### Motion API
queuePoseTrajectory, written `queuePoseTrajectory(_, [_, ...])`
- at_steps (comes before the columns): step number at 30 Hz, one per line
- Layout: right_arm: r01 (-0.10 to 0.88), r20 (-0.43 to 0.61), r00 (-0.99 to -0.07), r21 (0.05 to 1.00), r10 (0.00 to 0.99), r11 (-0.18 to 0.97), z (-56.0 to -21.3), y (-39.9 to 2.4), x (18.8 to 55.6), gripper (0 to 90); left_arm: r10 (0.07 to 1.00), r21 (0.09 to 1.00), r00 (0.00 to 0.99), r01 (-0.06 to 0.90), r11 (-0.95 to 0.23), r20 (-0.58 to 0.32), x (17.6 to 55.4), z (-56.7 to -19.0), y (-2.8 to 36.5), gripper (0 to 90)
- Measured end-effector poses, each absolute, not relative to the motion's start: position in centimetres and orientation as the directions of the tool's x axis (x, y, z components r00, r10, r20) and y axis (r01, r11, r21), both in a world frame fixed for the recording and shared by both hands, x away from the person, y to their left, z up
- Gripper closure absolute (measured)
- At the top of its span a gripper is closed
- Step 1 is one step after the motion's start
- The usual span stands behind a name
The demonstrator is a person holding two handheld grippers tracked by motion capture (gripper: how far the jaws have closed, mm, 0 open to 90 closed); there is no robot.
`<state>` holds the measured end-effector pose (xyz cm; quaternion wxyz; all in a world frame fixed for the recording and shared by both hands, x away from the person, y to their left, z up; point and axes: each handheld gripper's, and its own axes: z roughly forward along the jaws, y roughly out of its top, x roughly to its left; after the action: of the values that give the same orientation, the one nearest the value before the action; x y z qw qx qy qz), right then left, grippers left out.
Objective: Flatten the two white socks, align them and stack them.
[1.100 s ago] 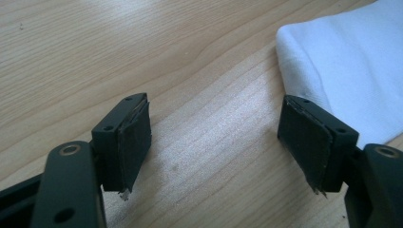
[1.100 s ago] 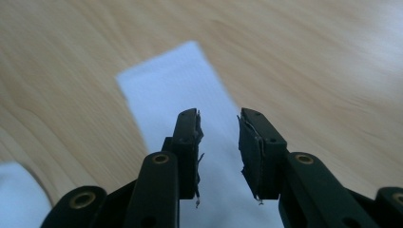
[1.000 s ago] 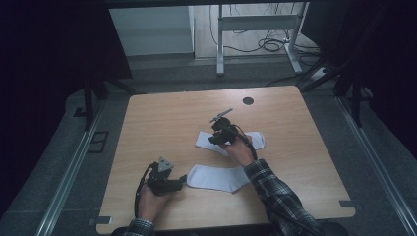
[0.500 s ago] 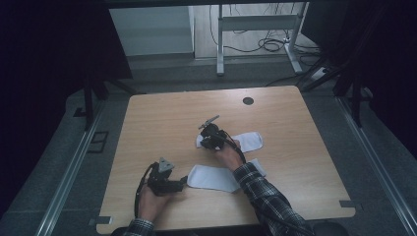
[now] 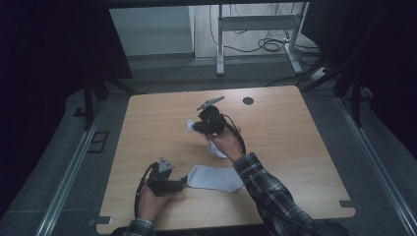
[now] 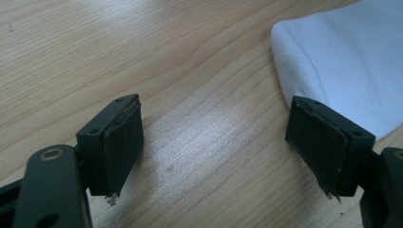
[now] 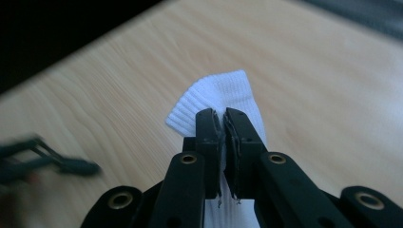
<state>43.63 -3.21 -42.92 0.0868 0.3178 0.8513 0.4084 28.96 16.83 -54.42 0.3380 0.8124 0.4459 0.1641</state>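
Observation:
Two white socks are in play on the wooden table (image 5: 305, 147). One sock (image 5: 215, 147) hangs off the table, and my right gripper (image 5: 199, 125) is shut on its ribbed cuff (image 7: 218, 90), with the jaws (image 7: 222, 118) pressed together on the cloth. The other sock (image 5: 216, 178) lies flat near the front edge. My left gripper (image 5: 183, 183) rests low on the table just left of it. Its jaws (image 6: 218, 147) stand open, having widened slightly, with only bare wood between them. That sock's edge (image 6: 342, 61) lies just beyond the right pad (image 6: 316, 142).
A round black hole (image 5: 248, 101) sits near the table's far edge. Beyond the table are a metal desk frame (image 5: 220, 44) and cables (image 5: 275, 44) on the floor. Bare wood lies to the right and far left.
My right gripper has closed on the far sock and lifted it off the table, moving left. The left hand has stayed where it was.

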Motion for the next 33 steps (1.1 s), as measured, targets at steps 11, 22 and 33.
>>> queuePoseTrajectory(11, [0.373, 0.080, -0.777, 0.857, 0.624, 0.355, -34.0, -6.1, 42.1, 83.5, 0.837, 0.693, 0.546, 0.617, -0.374, -0.034, 29.0, -54.4, 16.8, 20.1])
queuePoseTrajectory(22, [0.485, 0.106, -0.706, 0.793, 0.700, 0.369, -38.9, -12.0, 43.6, 82.6, 0.838, 0.692, 0.545, 0.618, -0.374, -0.033, 28.9, -54.4, 16.8, 20.1])
queuePoseTrajectory(33, [0.581, 0.145, -0.640, 0.734, 0.754, 0.352, -44.9, -17.8, 44.0, 81.3, 0.840, 0.693, 0.541, 0.619, -0.369, -0.036, 28.9, -54.4, 16.7, 20.2])
